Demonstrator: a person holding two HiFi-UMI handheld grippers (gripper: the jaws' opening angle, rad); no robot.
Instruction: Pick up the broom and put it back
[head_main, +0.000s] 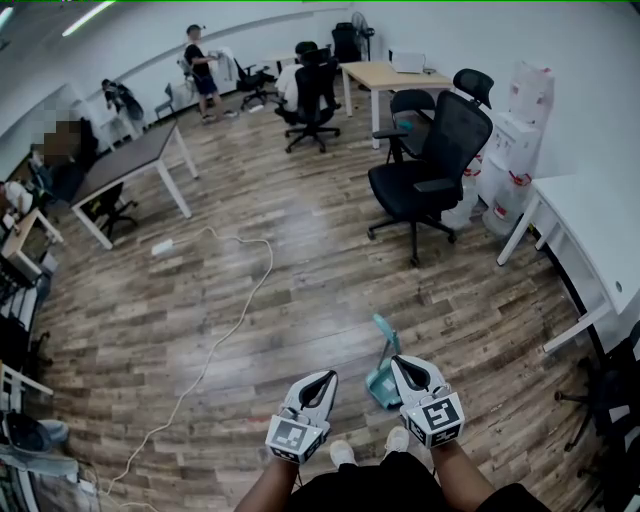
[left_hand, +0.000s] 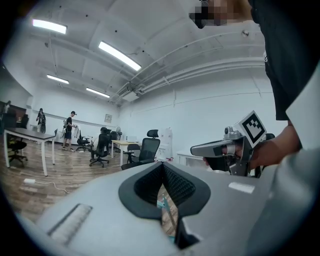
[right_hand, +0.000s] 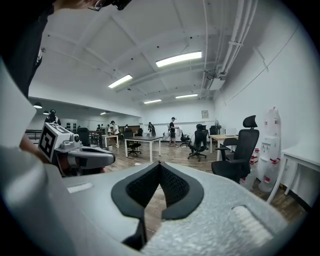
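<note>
The left hand-held gripper (head_main: 322, 380) has its jaws together at the tips, with nothing clamped between them. The right hand-held gripper (head_main: 402, 364) is the same, its jaws closed on nothing. Both are held side by side, low in front of the person, and each points out across the room.

The broom (head_main: 383, 362), a teal piece with a short handle, sits on the wooden floor (head_main: 300, 230) just ahead of the right hand-held gripper's tips and a little to the right of the left one. In the head view the right tips overlap its lower edge, and contact cannot be told. From the left gripper view a sliver of teal shows through the slit below the closed jaws.

The person's pale shoes (head_main: 343, 452) stand just behind the grippers. A white cable (head_main: 225, 330) snakes over the floor to the left, well apart from the broom. Beyond the broom stands a black office chair (head_main: 430, 170). A white bench (head_main: 590, 240) lies to the right, with white stacked containers (head_main: 510, 150) by the wall. A dark-topped bench (head_main: 130, 160) stands far left, and people (head_main: 200, 60) are at the far end.
</note>
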